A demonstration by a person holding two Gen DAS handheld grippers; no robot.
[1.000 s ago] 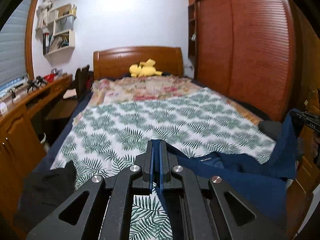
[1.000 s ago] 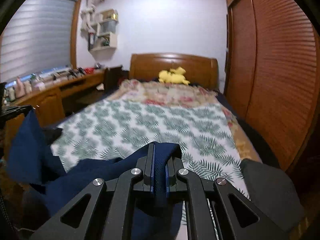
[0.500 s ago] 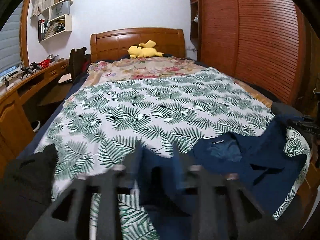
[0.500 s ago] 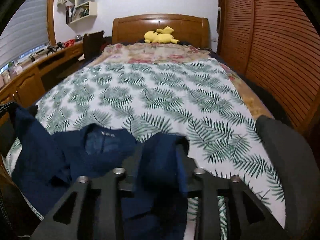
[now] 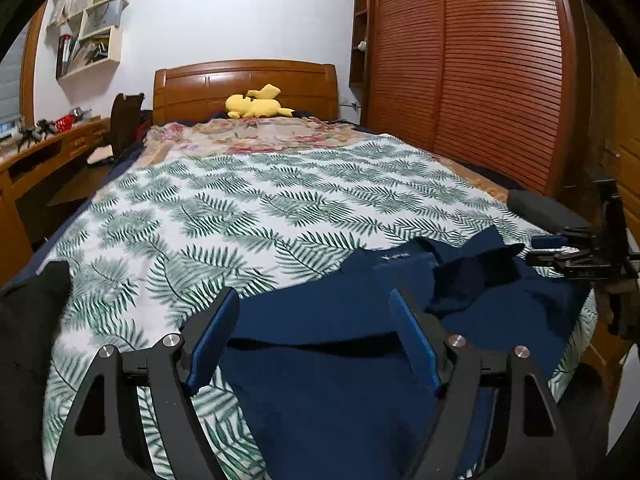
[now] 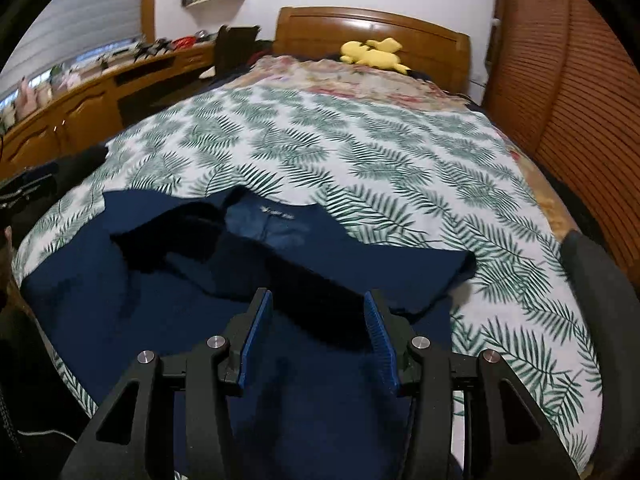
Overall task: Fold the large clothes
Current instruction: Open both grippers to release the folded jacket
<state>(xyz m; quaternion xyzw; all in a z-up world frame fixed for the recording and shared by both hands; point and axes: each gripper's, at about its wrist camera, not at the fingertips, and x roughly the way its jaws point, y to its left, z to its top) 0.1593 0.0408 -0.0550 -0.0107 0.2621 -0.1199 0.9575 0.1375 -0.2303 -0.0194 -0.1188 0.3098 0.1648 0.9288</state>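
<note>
- Since a second ago, both grippers have let go of the navy garment (image 5: 320, 320) they were clamped on; it has dropped from hanging between them to lying on the bed.
- Left gripper (image 5: 316, 332): jaws opening, blue pads standing well apart with the cloth spread below and between them, not pinched.
- Right gripper (image 6: 318, 336): jaws parted, holding nothing; the garment lies under and ahead of its fingertips.
- Progress, as I judge it: only the laying-out is done. The garment sits face-up at the near foot of the bed with the collar and label (image 6: 276, 214) ahead of the right gripper, but it is rumpled, one dark fold lying across the chest. Smoothing and every fold remain.
- Bed: a leaf-print cover (image 5: 280, 208) stretches ahead of both grippers, with a floral cover beyond it and a yellow plush toy (image 5: 256, 106) against the wooden headboard (image 5: 244, 80).
- Room: a louvred wooden wardrobe (image 5: 480, 80) stands to the right, a long wooden surface (image 6: 80, 100) with clutter to the left, and wall shelves (image 5: 92, 32) above it.
</note>
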